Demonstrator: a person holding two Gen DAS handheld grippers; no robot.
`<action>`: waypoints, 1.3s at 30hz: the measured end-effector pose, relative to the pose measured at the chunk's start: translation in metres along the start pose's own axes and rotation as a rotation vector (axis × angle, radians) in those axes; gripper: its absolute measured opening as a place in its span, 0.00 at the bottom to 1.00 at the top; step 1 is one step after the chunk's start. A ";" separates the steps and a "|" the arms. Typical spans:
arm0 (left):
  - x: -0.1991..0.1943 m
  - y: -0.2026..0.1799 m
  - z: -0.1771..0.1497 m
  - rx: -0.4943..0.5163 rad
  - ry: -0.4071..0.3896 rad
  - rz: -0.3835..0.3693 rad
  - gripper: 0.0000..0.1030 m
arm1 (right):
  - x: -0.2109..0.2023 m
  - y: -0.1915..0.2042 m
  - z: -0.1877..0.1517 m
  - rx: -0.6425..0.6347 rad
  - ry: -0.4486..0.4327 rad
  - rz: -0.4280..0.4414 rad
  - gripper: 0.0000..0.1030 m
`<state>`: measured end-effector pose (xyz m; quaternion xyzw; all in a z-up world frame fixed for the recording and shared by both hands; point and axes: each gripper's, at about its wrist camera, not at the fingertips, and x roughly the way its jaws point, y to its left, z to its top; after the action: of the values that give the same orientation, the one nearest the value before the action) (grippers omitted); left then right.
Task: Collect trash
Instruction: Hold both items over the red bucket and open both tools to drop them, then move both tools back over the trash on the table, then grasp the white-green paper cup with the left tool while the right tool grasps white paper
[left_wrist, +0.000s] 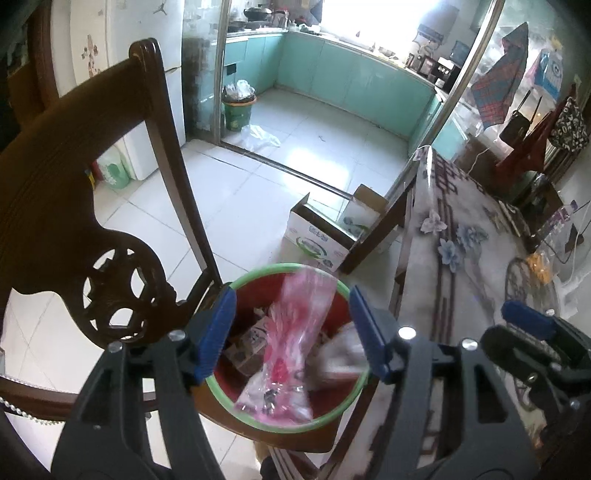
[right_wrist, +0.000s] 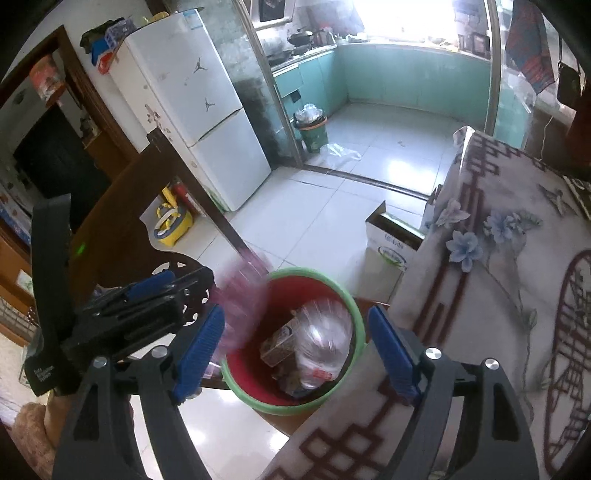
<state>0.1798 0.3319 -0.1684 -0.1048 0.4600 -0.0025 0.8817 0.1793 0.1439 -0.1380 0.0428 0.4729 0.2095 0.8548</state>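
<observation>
A: Which step is this?

B: The drop, I'd say. Both grippers hang over the red bin with the green rim (left_wrist: 334, 421), which sits on a wooden chair seat beside the cloth-covered counter (left_wrist: 461, 258). The left gripper (left_wrist: 291, 332) has its jaws apart, nothing pressed between the pads; a pink-printed plastic bag (left_wrist: 291, 343), blurred, lies between them and over the bin's mouth, apparently loose.

A: And the other?

B: The right gripper (right_wrist: 297, 350) stands open too. Below it a clear plastic bag (right_wrist: 325, 343) and a small printed carton (right_wrist: 282, 341) lie inside the bin.

A: What does the next move call for?

B: Probably checking that the pink bag lands inside and does not catch on the rim, then drawing both grippers back to look for more trash.

A: Anything in the way?

B: The carved chair back (left_wrist: 74, 206) crowds the left gripper, and the counter's near edge presses close on the right. On the floor further off are an open cardboard box (left_wrist: 321, 236), a crumpled clear bag (left_wrist: 258, 137) by the kitchen threshold and a green bin (left_wrist: 238, 110) beyond it.
</observation>
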 end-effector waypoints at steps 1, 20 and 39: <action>-0.002 0.000 0.000 -0.002 -0.005 0.000 0.59 | -0.004 -0.002 0.000 0.002 -0.004 0.003 0.75; -0.032 -0.124 -0.043 0.153 -0.006 -0.107 0.63 | -0.132 -0.180 -0.101 0.331 -0.097 -0.346 0.78; -0.024 -0.420 -0.119 0.394 0.078 -0.264 0.67 | -0.179 -0.414 -0.222 0.575 0.080 -0.342 0.33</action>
<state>0.1079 -0.0983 -0.1370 0.0103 0.4665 -0.2117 0.8588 0.0443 -0.3309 -0.2309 0.1939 0.5461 -0.0772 0.8113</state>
